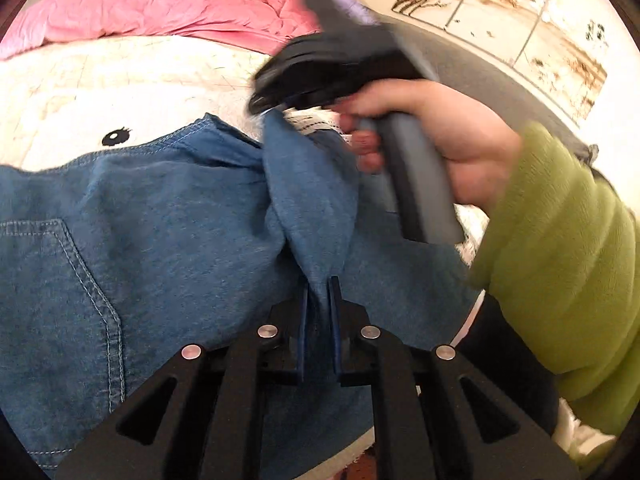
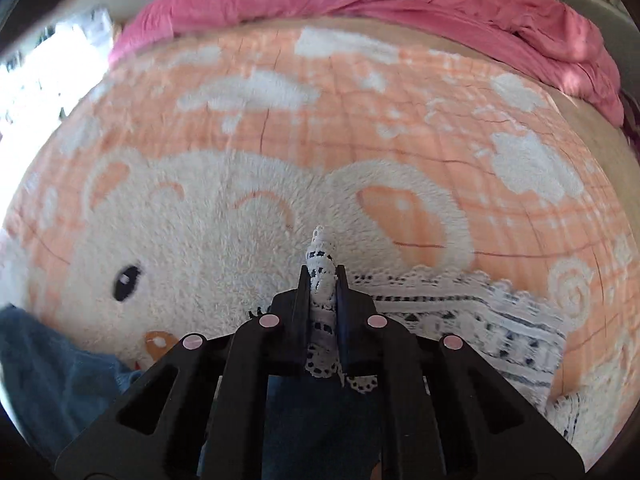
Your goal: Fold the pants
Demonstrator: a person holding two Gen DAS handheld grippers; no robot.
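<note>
On the plush blanket (image 2: 360, 128), the left gripper (image 1: 319, 292) pinches a fold of the denim pants (image 1: 160, 216) while the right gripper (image 2: 322, 280) clamps their white lace trim (image 2: 460, 308).

The denim pants (image 1: 152, 216) were blue, with pale contrast stitching outlining a patch pocket (image 1: 60, 280) on the left of the left wrist view. They lay spread and rumpled across the bed, with a raised ridge of fabric (image 1: 312, 200) gathered up through the middle. A white lace trim (image 2: 460, 312) with small dark dots edged the garment; part of it lay flat on the bed, and a bunched piece of the trim stood upright.
</note>
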